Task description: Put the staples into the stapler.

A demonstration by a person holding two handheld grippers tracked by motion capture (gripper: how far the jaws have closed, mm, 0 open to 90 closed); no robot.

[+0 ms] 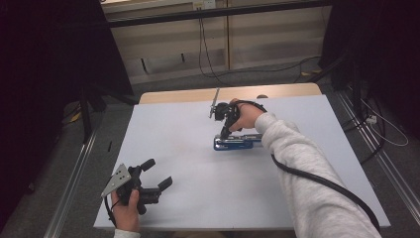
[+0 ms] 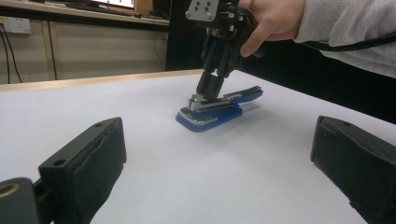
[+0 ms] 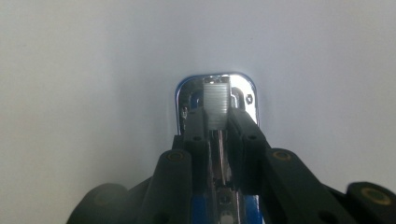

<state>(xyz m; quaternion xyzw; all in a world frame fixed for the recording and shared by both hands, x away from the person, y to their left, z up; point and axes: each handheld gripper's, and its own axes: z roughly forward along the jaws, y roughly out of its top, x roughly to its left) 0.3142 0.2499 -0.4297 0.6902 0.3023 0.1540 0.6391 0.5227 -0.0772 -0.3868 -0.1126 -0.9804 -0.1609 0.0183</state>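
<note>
Two grippers: left gripper (image 1: pixel 157 173) released, near table (image 1: pixel 168 148) front-left corner
Right gripper (image 1: pixel 226 133): clenched on blue stapler (image 1: pixel 237 142), its staple strip (image 3: pixel 217 102) exposed

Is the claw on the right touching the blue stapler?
Touching. In the right gripper view, the right gripper has its jaws pressed against both sides of the stapler, with no gap showing.

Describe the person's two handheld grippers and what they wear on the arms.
Both are black two-jaw tools. The left gripper carries a grey three-cornered plate drilled with small holes; its jaws are thick, blocky pads. The right gripper trails a thick black cable beside a light grey fleecy sleeve. Its linkage has brass-coloured pivot pins.
</note>
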